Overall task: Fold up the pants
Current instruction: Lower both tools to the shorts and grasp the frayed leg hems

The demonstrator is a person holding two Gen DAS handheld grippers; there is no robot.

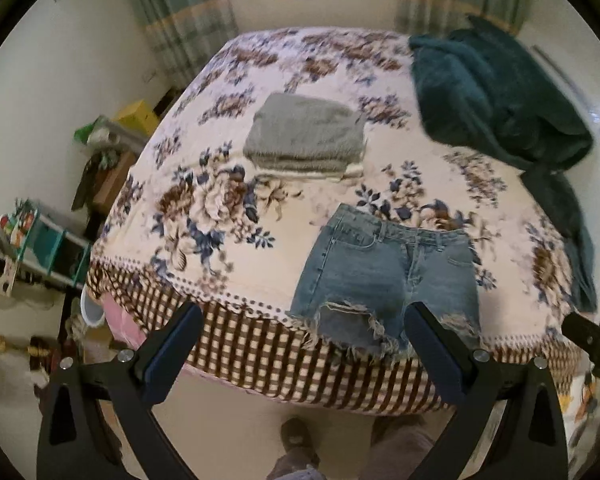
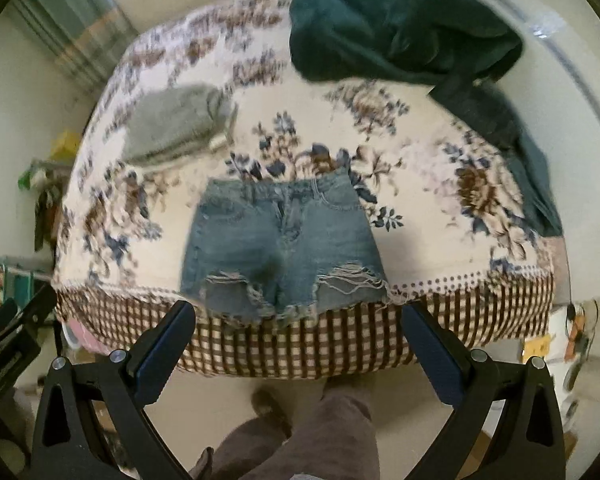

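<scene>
A pair of blue denim shorts [image 1: 384, 276] with frayed hems lies flat and unfolded on the floral bedspread [image 1: 220, 208], waistband away from me, leg hems at the bed's near edge. They also show in the right wrist view [image 2: 280, 244]. My left gripper [image 1: 304, 320] is open and empty, held in front of the bed edge, below and left of the shorts. My right gripper [image 2: 296, 316] is open and empty, just below the shorts' hems, not touching them.
A folded grey towel stack [image 1: 306, 136] lies farther back on the bed. A dark green blanket [image 1: 496, 100] is heaped at the back right. Shelves and clutter [image 1: 40, 248] stand left of the bed. The person's legs [image 2: 300, 432] are below.
</scene>
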